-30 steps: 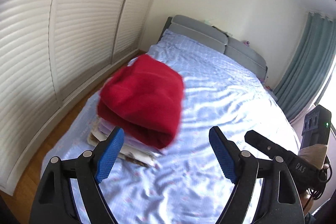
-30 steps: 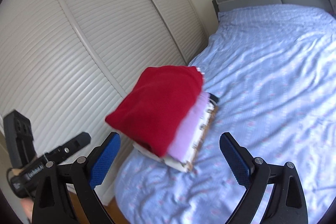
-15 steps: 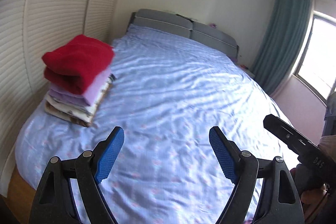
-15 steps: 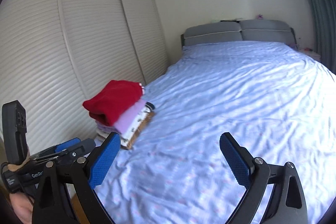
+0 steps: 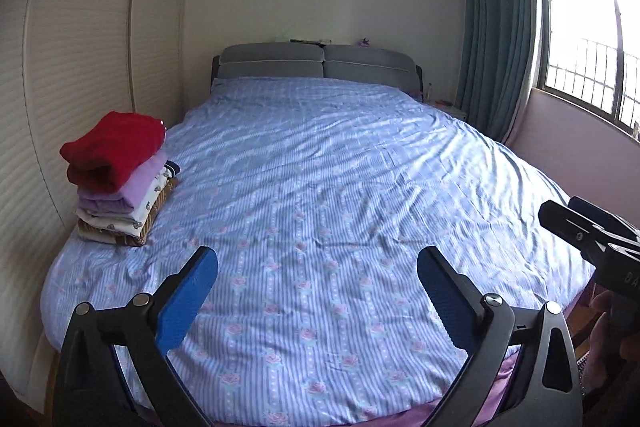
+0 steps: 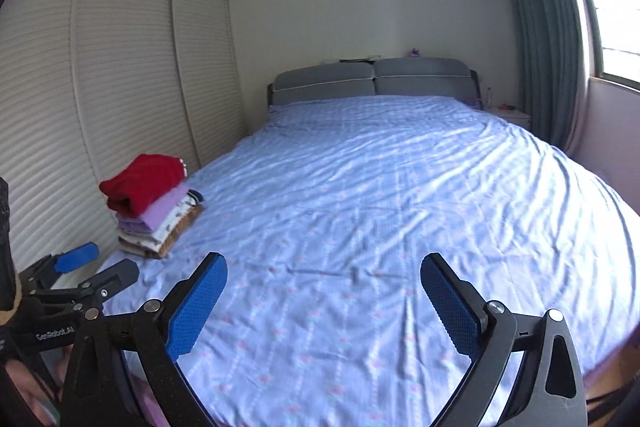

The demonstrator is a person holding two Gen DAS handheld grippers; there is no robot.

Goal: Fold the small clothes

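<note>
A stack of folded clothes (image 5: 120,187) sits near the left edge of the bed, with a red garment (image 5: 114,149) on top and lilac, white and brown pieces under it. In the right wrist view the same stack (image 6: 154,207) lies left of centre. My left gripper (image 5: 318,297) hovers over the foot of the bed, well right of the stack; its jaws are opening and nothing is between them. My right gripper (image 6: 322,301) is open and empty above the sheet. Each view shows the other gripper at its edge: the right one (image 5: 592,235), the left one (image 6: 92,271).
The bed (image 5: 340,163) is covered by a blue striped sheet with small pink flowers. A grey headboard (image 5: 316,65) stands at the far end. Slatted wardrobe doors (image 6: 100,87) run along the left. Green curtains (image 5: 496,39) and a window (image 5: 588,47) are on the right.
Both grippers have drawn back from the stack and swung right, so the whole bed now shows. The red garment stays on top of the stack, and the left jaws stand wider.
</note>
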